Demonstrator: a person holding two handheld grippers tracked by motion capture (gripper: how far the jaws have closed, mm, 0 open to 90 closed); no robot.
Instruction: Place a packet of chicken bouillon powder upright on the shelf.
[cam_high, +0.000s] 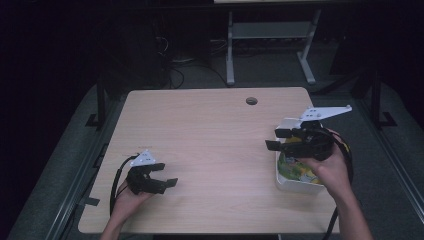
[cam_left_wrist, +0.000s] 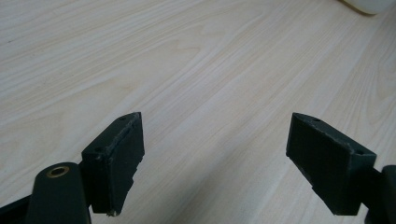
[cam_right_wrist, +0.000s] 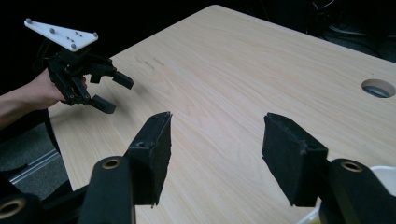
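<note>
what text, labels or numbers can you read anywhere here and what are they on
None can be read.
Yellow-green packet in the white rectangular plastic tub: the packet has coloured print, too blurred and small to read.
Grey three-cornered plate on the right claw: dots, no lettering.
Light wooden table: bare grain, no marks.

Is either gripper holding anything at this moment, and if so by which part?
Nothing is held. The left gripper and right gripper both stand open over bare table, the right one above the white bin.
</note>
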